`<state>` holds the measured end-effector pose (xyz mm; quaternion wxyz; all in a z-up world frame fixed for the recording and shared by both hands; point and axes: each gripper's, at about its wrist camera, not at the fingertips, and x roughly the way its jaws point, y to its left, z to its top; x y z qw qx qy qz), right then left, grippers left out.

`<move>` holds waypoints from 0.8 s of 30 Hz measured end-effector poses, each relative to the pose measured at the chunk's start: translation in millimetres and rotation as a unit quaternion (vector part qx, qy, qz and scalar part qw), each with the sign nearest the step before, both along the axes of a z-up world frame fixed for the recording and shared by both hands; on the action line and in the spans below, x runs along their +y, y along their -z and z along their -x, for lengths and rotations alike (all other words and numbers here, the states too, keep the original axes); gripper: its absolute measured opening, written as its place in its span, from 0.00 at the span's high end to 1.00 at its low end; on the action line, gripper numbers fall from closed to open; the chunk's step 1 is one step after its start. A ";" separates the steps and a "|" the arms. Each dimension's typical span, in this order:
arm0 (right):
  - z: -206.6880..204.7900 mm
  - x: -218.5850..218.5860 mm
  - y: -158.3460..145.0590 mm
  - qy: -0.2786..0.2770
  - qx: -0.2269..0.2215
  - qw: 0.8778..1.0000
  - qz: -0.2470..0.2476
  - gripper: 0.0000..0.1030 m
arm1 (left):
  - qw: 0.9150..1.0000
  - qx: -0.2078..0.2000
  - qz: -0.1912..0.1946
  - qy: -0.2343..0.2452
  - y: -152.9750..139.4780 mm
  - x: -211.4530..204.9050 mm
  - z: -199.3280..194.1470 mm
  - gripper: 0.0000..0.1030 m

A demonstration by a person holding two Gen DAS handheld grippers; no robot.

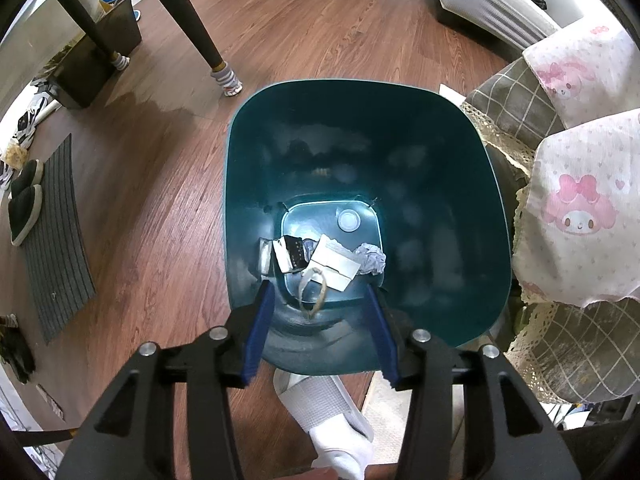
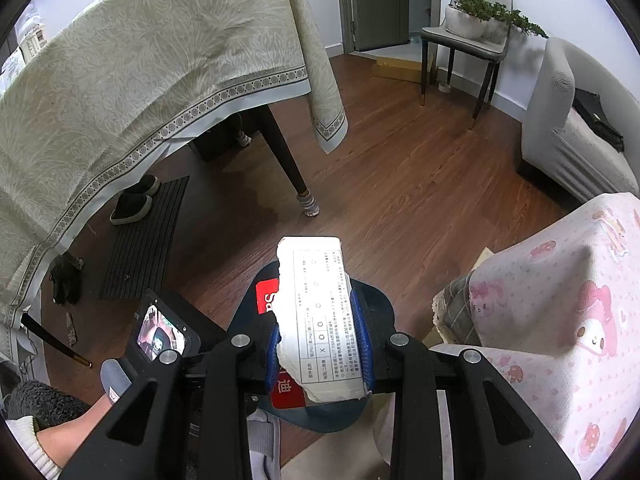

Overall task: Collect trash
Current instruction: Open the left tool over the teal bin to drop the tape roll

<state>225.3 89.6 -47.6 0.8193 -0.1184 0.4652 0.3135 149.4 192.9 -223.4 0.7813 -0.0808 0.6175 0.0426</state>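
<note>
The left gripper [image 1: 320, 292] hangs over the teal bin [image 1: 440, 184] with its blue fingers [image 1: 262, 312] spread and nothing between them; at the bin's bottom lie a crumpled paper [image 1: 372, 259], a white card [image 1: 334, 262], a dark wrapper [image 1: 290, 254] and a loop of string [image 1: 314, 292]. The right gripper [image 2: 320, 320] pinches a torn piece of printed cardboard [image 2: 316, 304] between its pads, held above the wood floor [image 2: 400, 184] beside a table leg [image 2: 288, 156] and a pink-print cloth [image 2: 560, 320].
</note>
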 end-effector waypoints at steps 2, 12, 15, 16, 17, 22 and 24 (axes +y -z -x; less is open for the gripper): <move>-0.1 0.1 0.1 0.000 0.000 1.000 0.000 0.70 | 1.000 0.000 -0.001 -0.003 -0.4 0.6 0.3 0.42; -1.5 1.7 10.5 0.001 0.010 1.000 0.006 0.70 | 0.999 -0.040 -0.002 -0.025 -27.6 15.3 6.4 0.32; -2.4 4.2 16.2 0.001 0.016 1.000 0.008 0.70 | 0.997 -0.063 -0.008 -0.032 -44.6 21.1 10.0 0.30; -2.3 4.1 17.8 0.001 0.018 1.000 0.009 0.70 | 0.997 -0.069 -0.009 -0.034 -49.3 23.2 10.8 0.29; -2.4 5.3 21.4 0.001 0.022 1.000 0.010 0.70 | 0.996 -0.077 -0.010 -0.037 -55.4 25.4 12.0 0.28; -4.2 11.3 42.9 0.003 0.043 0.999 0.022 0.70 | 0.990 -0.126 -0.024 -0.051 -92.2 35.9 21.4 0.23; -4.4 14.7 53.2 0.001 0.051 0.998 0.028 0.70 | 0.988 -0.141 -0.023 -0.057 -104.0 38.6 23.9 0.19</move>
